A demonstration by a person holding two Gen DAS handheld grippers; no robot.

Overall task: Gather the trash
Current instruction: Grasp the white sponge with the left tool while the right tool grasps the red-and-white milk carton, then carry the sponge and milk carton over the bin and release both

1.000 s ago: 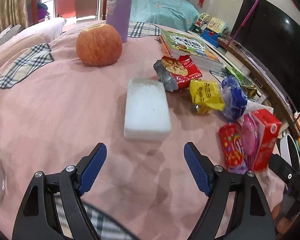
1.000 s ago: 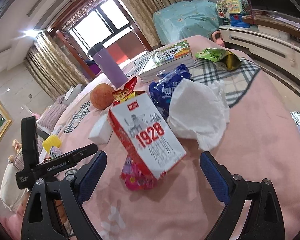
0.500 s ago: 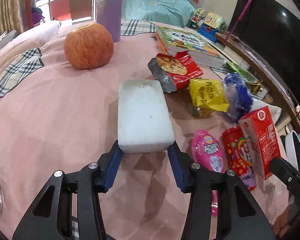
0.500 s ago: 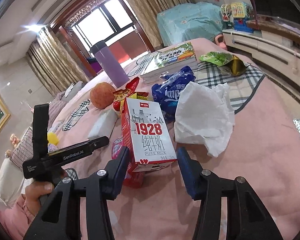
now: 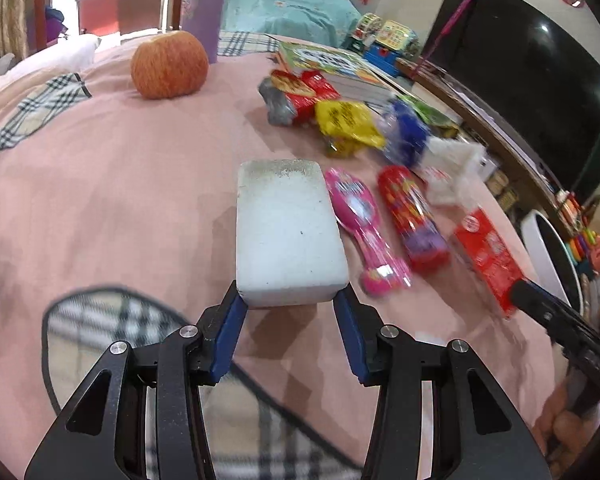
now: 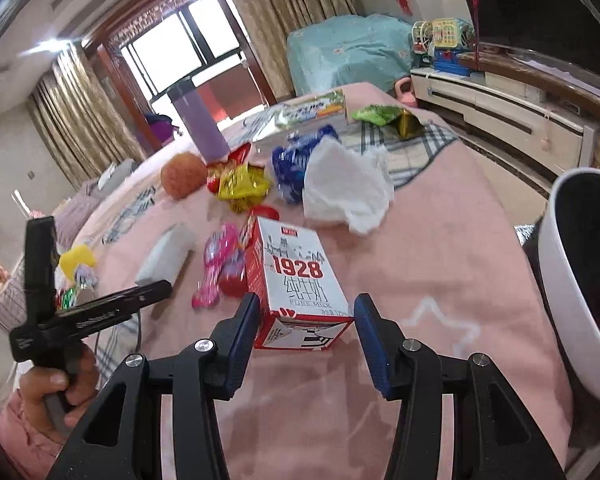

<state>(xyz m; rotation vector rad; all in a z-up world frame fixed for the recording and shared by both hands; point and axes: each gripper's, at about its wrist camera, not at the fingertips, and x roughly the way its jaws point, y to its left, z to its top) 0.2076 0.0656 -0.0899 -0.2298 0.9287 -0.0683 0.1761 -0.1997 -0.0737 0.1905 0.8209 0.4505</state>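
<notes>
My left gripper (image 5: 290,304) is shut on the near end of a white foam block (image 5: 286,232), which is lifted off the pink bedspread (image 5: 120,184). My right gripper (image 6: 305,316) is shut on a red-and-white milk carton (image 6: 296,280) marked 1928, also raised. That carton (image 5: 488,256) shows blurred at the right of the left wrist view. Loose wrappers lie on the bed: pink (image 5: 360,216), red (image 5: 410,212), yellow (image 5: 346,124), blue (image 5: 406,136), and a crumpled white tissue (image 6: 348,184).
An apple (image 5: 168,65), a purple cup (image 5: 202,4) and a book (image 5: 324,62) stand toward the back. A white bin (image 6: 572,288) with a dark inside sits at the right, off the bed's edge. A green wrapper (image 6: 374,113) lies on the plaid patch. A hand (image 6: 56,388) holds the left gripper's handle.
Both grippers went from wide open to shut, the left on the foam block, the right on the milk carton. Both things have since been lifted and drawn toward the near side and right.
</notes>
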